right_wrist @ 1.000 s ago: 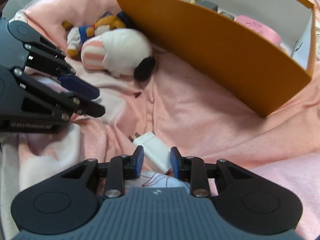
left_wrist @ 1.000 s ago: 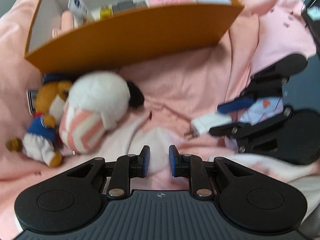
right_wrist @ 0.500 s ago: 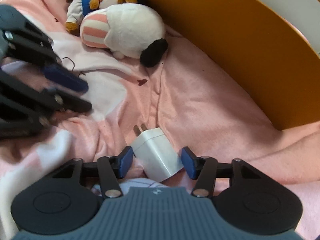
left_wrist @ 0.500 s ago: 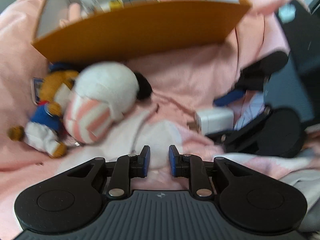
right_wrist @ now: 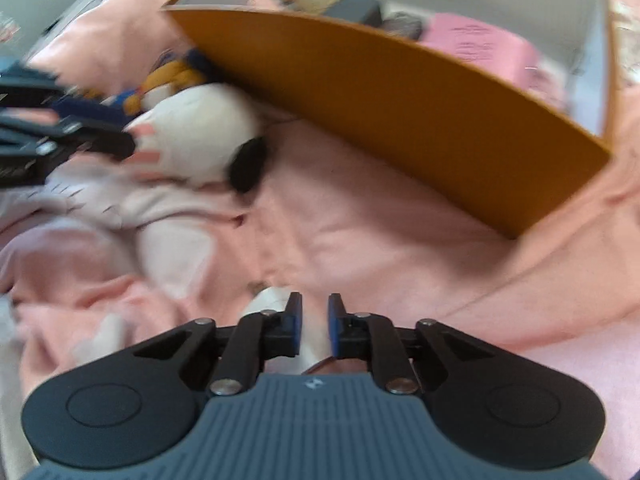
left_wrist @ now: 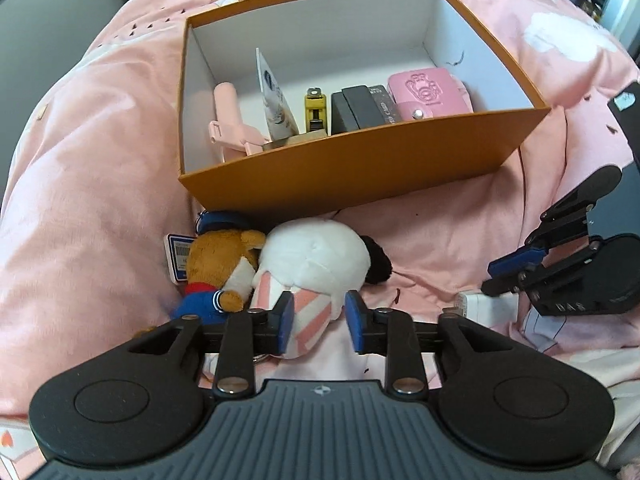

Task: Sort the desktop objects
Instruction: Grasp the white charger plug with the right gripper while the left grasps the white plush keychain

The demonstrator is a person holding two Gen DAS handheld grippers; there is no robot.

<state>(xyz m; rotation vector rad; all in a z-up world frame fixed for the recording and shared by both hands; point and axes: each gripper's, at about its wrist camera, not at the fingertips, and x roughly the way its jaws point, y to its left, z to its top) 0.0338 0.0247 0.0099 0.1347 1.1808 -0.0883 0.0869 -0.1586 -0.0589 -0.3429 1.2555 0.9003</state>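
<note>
Closing on the white plastic plug charger [right_wrist: 272, 300] lying on the pink quilt [right_wrist: 360, 208], right gripper [right_wrist: 315, 326] needs a lift into the orange cardboard box [right_wrist: 400, 120]; left gripper [left_wrist: 319, 326] opens over the white-and-pink striped plush [left_wrist: 312, 264], not gripping.

orange box [left_wrist: 360, 168] white inside, white plush [left_wrist: 316, 256] pink-striped with black ear, brown bear [left_wrist: 218, 256] in navy, pink blanket [left_wrist: 92, 160]

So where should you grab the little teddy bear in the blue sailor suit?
Grab the sailor bear around its blue-suited middle, coming down from above. It lies on the pink blanket, wedged between the white plush dog and a tag, close under the orange box, so sideways access looks blocked.
</note>
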